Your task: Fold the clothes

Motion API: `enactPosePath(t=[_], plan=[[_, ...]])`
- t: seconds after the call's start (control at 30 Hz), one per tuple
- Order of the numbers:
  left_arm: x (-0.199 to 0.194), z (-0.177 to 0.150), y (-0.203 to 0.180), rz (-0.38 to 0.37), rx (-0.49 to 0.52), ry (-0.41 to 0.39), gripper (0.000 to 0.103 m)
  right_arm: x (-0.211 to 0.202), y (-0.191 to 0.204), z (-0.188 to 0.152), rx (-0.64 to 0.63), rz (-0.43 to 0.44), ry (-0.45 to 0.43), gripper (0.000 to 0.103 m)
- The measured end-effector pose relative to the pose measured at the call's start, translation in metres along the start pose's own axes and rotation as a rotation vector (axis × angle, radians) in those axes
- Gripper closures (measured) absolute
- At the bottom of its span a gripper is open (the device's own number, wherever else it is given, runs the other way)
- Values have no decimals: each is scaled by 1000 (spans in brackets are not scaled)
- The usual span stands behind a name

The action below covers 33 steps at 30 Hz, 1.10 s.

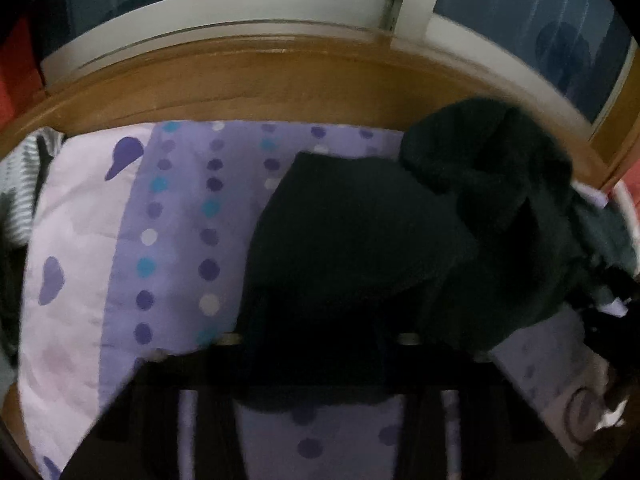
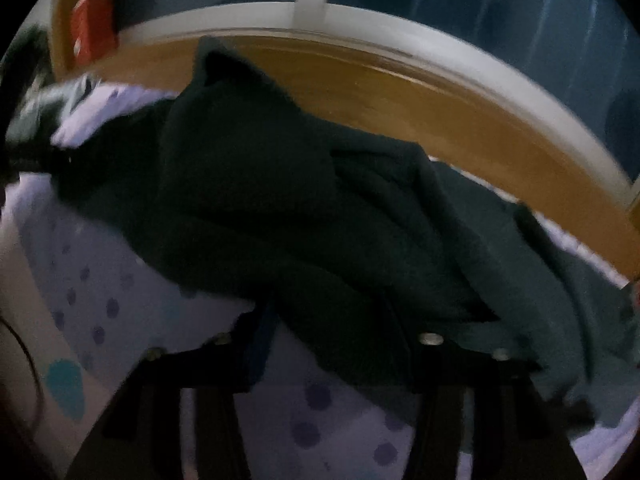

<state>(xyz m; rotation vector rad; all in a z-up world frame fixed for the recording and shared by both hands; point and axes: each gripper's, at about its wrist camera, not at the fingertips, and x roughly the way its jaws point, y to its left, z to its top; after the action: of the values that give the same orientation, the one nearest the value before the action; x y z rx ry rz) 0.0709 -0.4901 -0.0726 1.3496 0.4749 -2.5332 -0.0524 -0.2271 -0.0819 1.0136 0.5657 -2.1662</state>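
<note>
A dark green, nearly black garment (image 1: 360,248) lies bunched on a purple dotted bedsheet (image 1: 180,220). In the left wrist view its near edge drapes over my left gripper (image 1: 316,356), whose fingertips are hidden under the cloth. In the right wrist view the same garment (image 2: 300,200) lies in thick folds across the frame and covers my right gripper (image 2: 332,344). The cloth seems to rise from between both grippers' fingers, but the dark, blurred frames hide the tips.
A wooden bed frame (image 1: 280,80) runs along the far side, with a white-framed window (image 1: 240,4) behind it. Striped cloth (image 1: 20,184) lies at the left edge. A red object (image 2: 94,28) stands at the far left in the right wrist view.
</note>
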Motion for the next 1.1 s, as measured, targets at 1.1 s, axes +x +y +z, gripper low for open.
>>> enactPosePath(t=[1.1], plan=[[-83,-109,-154,-368,1,122,73,-141,-43,-125,315,83,-5,88]])
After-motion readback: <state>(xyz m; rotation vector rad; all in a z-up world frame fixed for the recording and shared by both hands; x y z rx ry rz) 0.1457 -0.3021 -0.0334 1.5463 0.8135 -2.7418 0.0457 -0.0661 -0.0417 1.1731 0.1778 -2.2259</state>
